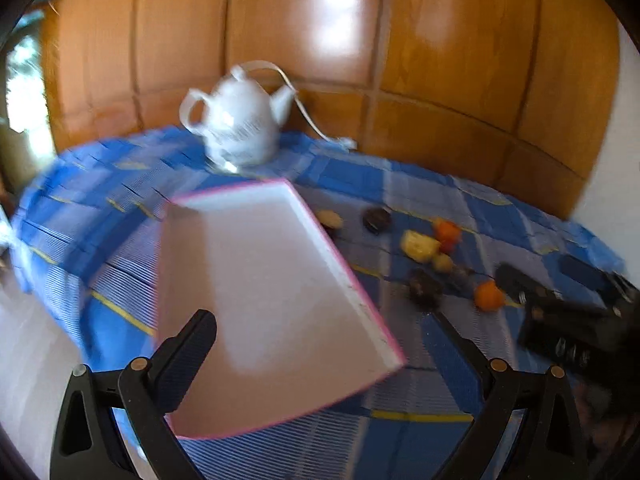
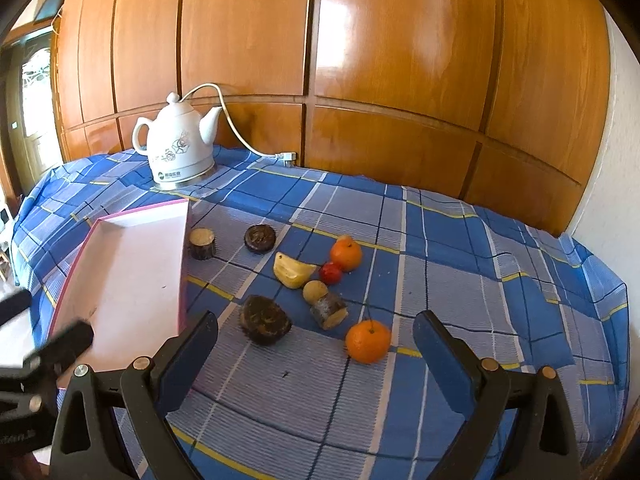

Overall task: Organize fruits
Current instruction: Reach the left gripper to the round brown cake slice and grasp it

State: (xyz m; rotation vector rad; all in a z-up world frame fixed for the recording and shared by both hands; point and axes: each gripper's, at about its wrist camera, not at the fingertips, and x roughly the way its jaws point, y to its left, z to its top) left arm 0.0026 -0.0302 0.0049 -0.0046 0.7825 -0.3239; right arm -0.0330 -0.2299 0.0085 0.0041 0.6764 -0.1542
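Orange fruit (image 2: pixel 367 341) may roll off as the right gripper (image 2: pixel 316 338), jaws apart, closes; left gripper (image 1: pixel 326 338) also gapes over the tray (image 1: pixel 256 280).

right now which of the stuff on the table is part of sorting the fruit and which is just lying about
Part of the job:
- near orange
- far orange
- yellow fruit piece
- small red fruit
- small tan round fruit
- pink-rimmed tray

Just lying about:
- white kettle and its cord
- wood stubs
- dark lumps, identity unclear
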